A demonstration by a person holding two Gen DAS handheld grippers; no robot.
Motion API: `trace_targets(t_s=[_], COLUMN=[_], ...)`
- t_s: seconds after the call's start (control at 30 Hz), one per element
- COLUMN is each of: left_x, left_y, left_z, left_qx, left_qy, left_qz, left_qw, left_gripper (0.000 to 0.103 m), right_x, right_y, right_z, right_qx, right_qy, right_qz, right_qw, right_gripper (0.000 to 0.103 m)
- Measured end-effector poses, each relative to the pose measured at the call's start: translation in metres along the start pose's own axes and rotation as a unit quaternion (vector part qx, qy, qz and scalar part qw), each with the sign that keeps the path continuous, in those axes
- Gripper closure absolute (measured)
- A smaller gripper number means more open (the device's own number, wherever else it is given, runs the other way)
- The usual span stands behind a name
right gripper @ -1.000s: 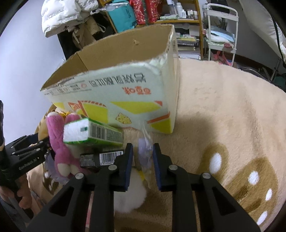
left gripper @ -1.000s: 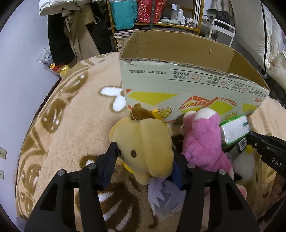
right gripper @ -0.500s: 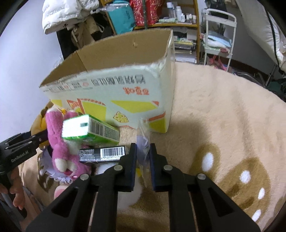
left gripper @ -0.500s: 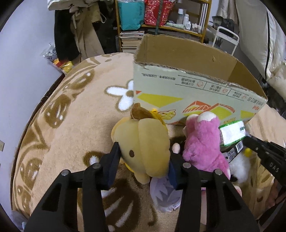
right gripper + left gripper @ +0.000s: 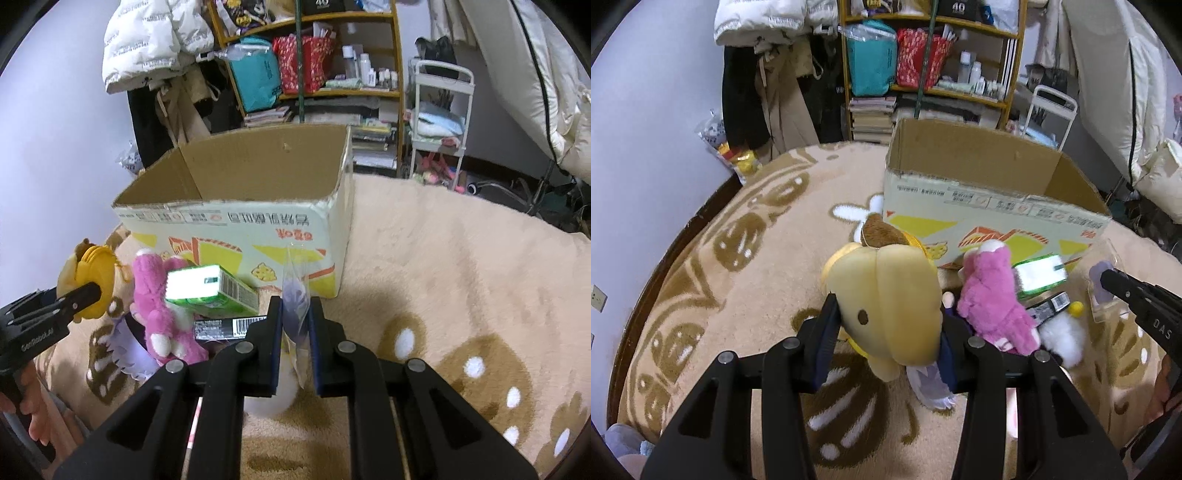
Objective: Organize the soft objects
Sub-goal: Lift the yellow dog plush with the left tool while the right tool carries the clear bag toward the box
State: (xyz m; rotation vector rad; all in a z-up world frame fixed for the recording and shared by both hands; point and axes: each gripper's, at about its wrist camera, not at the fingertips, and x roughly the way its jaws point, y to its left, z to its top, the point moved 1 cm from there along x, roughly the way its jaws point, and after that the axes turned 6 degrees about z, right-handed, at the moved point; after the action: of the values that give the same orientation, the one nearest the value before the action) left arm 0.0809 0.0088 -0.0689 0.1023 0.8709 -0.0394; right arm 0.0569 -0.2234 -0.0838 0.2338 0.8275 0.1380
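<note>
Gripping the yellow plush (image 5: 886,306) between its two fingers, your left gripper (image 5: 886,336) is closing on the toy's sides and holding it up off the rug (image 5: 746,280), just near of the box (image 5: 979,206). In the right wrist view that gripper (image 5: 83,295) is showing at the far left with the yellow plush (image 5: 92,273) at its tip. Your right gripper (image 5: 295,325) is pinching a clear bag (image 5: 295,295) with something purple inside; its fingers are nearly together on the bag, which is standing up between them in front of the box's (image 5: 236,225) near right corner. From the left view the bag (image 5: 1102,277) is sitting at the tip of the right gripper (image 5: 1108,280), lifted above the rug.

You are leaving the rest in a pile on the rug against the box's near wall: a pink plush (image 5: 990,299) is lying beside the yellow one, a green carton (image 5: 210,291) is leaning on it, a black packet (image 5: 225,328) is lying under the carton, and a white plush (image 5: 1060,339) is lying nearest the right gripper. A purple toy (image 5: 931,384) is poking out under the yellow plush. The box is standing open, with its floor hidden in both views.
</note>
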Motion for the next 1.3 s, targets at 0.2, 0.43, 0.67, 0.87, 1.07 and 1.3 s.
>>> trace_targets(t_s=[0.2,0.43,0.67,0.87,1.07,1.3], left_x=[-0.034,-0.078,-0.107,-0.116,-0.113,-0.104], left_y=[0.007,0.009,0.006,0.0,-0.011,-0.024], left_z=[-0.001,-0.005,-0.005,0.005,0.026,0.059], left_qx=[-0.009,-0.009,0.004,0.012,0.023,0.036], left_qy=[-0.061,-0.153,-0.219,-0.248,-0.262,-0.282], left_qz=[-0.008,-0.011,-0.004,-0.008,-0.017,-0.02], left_qw=[0.998,0.9882,0.9757,0.9687,0.9646,0.9586], left_gripper=[0.058,0.058,0.058,0.058,0.058,0.058], right_x=[-0.026,-0.06,-0.082,-0.09,-0.083,-0.071], right_y=[0.004,0.015,0.033,0.045,0.053,0.055], right_z=[0.003,0.009,0.024,0.042,0.065,0.095], right_qx=[0.0,-0.016,-0.052,-0.08,-0.093,-0.098], right_qy=[-0.039,-0.092,-0.138,-0.168,-0.178,-0.201], right_qz=[-0.003,-0.006,-0.007,-0.01,-0.004,0.01], right_qw=[0.999,0.996,0.989,0.983,0.98,0.975], right_gripper=[0.089,0.089,0.089,0.089,0.089,0.089])
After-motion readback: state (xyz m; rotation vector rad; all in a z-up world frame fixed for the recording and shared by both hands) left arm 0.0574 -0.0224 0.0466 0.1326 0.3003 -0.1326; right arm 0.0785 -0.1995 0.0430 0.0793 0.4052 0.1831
